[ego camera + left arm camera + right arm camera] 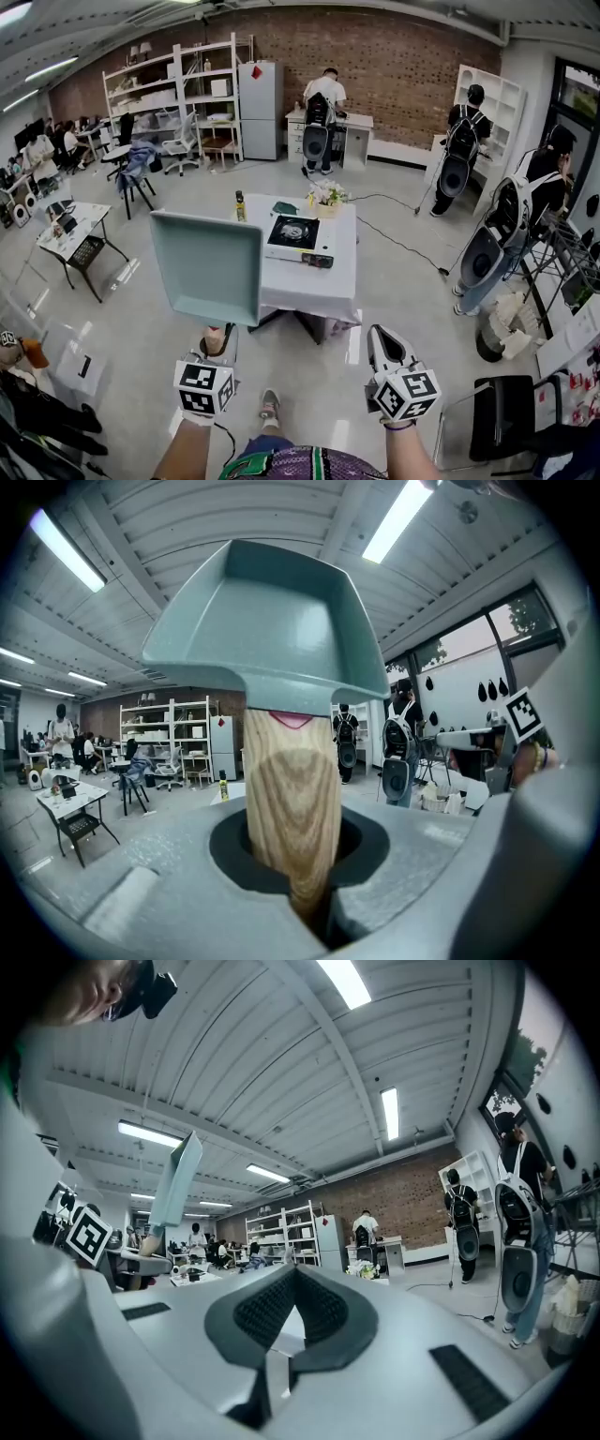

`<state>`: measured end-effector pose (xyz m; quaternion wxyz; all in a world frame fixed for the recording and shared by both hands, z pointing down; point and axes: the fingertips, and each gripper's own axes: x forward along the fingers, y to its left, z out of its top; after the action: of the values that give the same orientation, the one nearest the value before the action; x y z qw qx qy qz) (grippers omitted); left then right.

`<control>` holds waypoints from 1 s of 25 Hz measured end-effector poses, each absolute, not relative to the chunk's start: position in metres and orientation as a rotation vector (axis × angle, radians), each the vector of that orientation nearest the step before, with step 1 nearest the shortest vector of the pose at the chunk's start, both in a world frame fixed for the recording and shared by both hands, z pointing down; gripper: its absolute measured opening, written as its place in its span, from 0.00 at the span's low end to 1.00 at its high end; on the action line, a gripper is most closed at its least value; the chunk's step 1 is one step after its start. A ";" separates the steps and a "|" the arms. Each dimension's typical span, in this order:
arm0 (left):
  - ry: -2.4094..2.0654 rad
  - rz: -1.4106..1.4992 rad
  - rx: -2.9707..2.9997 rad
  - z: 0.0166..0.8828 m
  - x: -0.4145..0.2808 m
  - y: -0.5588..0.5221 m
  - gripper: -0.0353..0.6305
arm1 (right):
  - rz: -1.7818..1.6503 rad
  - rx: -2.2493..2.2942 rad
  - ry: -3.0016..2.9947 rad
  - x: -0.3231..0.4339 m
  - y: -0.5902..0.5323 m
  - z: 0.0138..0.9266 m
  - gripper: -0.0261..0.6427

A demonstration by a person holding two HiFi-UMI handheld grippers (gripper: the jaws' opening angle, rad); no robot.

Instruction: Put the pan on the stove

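Note:
A square teal pan with a wooden handle stands upright in front of me. My left gripper is shut on the lower end of that handle. In the left gripper view the handle rises from between the jaws to the pan above. The portable stove sits on a white-clothed table beyond the pan. My right gripper is off to the right and lower, shut with nothing in it; its own view shows the gripper with pads together and the pan edge-on at the left.
A bottle, a small dark green object and a flower pot share the table with the stove. Several people with backpacks stand at the back and right. A black chair is at my right, desks at my left.

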<state>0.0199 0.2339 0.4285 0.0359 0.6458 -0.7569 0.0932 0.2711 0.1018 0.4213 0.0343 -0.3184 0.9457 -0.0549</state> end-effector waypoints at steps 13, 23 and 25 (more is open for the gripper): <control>-2.298 0.266 1.968 0.438 -0.014 0.195 0.11 | -0.161 -0.948 2.947 0.230 0.064 0.418 0.04; -2.288 0.270 1.985 0.437 -0.051 0.144 0.11 | -0.157 -0.934 2.964 0.187 0.014 0.415 0.04; -2.279 0.270 1.990 0.436 -0.060 0.132 0.11 | -0.156 -0.938 2.966 0.178 0.002 0.414 0.04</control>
<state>-0.0605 0.1324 0.4362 0.0519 0.6543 -0.7492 0.0887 0.1775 0.0022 0.4137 0.0134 -0.3012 0.9522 -0.0500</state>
